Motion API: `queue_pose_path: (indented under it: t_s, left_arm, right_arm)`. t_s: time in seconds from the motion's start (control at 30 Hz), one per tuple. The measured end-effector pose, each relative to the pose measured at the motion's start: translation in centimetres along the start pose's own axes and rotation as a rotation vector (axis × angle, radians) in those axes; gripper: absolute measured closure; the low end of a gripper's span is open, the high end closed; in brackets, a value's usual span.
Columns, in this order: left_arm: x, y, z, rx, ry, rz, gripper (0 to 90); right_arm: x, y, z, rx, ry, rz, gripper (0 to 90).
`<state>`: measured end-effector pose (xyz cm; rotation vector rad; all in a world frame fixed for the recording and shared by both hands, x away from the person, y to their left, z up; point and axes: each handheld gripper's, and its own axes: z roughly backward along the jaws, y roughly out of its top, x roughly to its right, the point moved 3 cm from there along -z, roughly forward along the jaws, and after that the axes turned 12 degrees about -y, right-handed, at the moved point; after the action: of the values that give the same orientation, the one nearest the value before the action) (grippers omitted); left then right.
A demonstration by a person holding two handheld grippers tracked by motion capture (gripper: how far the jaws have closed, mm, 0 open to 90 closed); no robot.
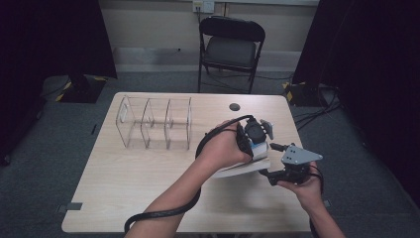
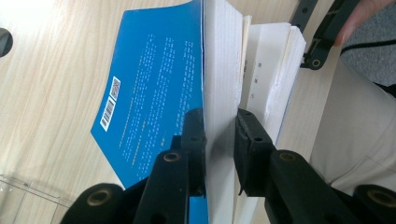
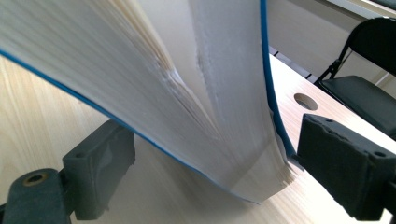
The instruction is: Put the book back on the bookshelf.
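Observation:
A thick book with a blue cover lies partly opened near the table's right front. In the left gripper view the blue cover and a block of white pages stand on edge, and my left gripper is shut on that block; from above the left gripper points down onto the book. My right gripper comes in low from the right. In the right gripper view the curved book rises between its wide jaws; the left pad stands apart from it, the right pad beside the cover's edge.
A clear three-compartment organiser stands at the table's back left. A round cable hole sits near the far edge, and a black folding chair stands behind the table. A person's light trousers lie past the table edge.

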<state>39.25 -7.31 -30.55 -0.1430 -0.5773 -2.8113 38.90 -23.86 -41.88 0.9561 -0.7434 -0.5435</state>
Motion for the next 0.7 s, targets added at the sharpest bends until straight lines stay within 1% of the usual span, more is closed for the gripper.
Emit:
queue_pose_path:
  t_s: [0.03,0.07,0.13,0.17,0.23,0.33,0.37,0.4,0.47,0.5,0.53,0.57,0.6,0.67,0.7]
  left_arm:
    - [0.03,0.01,-0.03,0.004,-0.002,0.005,75.6]
    - [-0.04,0.04,0.00,-0.001,-0.001,-0.006,75.6]
    - [-0.08,0.08,0.01,-0.004,0.001,-0.012,75.6]
    - [-0.07,0.09,0.02,-0.003,0.000,-0.008,75.6]
    - [-0.18,0.11,0.08,-0.004,-0.005,-0.012,75.6]
    - [-0.20,0.14,0.08,0.002,-0.008,-0.004,75.6]
    - [-0.23,0.16,0.08,-0.001,-0.009,-0.010,75.6]
    - [-0.14,0.15,-0.01,0.001,-0.005,-0.007,75.6]
    - [-0.07,0.14,-0.03,-0.009,-0.003,-0.019,75.6]
    - [0.02,0.12,-0.07,-0.007,-0.005,-0.012,75.6]
    - [-0.03,0.14,-0.01,-0.015,0.000,-0.029,75.6]
    - [0.04,0.15,-0.02,-0.017,-0.002,-0.025,75.5]
    - [0.03,0.17,-0.05,-0.018,0.000,-0.031,75.6]
    - [0.02,0.19,-0.01,-0.036,0.000,-0.045,75.4]
    - [0.03,0.17,-0.04,-0.021,0.003,-0.042,75.2]
  right_arm:
    - [0.07,0.09,-0.07,0.002,0.006,0.012,11.0]
    - [0.10,0.18,-0.15,0.004,0.011,0.028,11.0]
    - [0.12,0.36,-0.29,-0.001,0.022,0.043,11.0]
    - [0.11,0.45,-0.36,-0.002,0.028,0.055,11.1]
    - [0.15,0.57,-0.45,-0.004,0.036,0.064,11.3]
    - [0.00,0.60,-0.61,0.013,0.048,0.082,12.5]
    - [-0.02,0.62,-0.67,0.015,0.049,0.086,14.2]
    - [-0.10,0.62,-0.70,0.017,0.062,0.089,14.9]
    - [-0.24,0.66,-0.73,0.026,0.076,0.104,19.7]
    - [-0.30,0.71,-0.66,0.028,0.090,0.117,24.1]
    - [-0.35,0.76,-0.61,0.030,0.098,0.123,27.6]
    - [-0.37,0.83,-0.55,0.035,0.111,0.138,31.3]
    - [-0.43,0.90,-0.49,0.030,0.119,0.147,34.0]
    - [-0.61,1.03,-0.43,0.018,0.138,0.160,38.5]
    - [-0.62,1.06,-0.39,0.009,0.146,0.158,40.2]
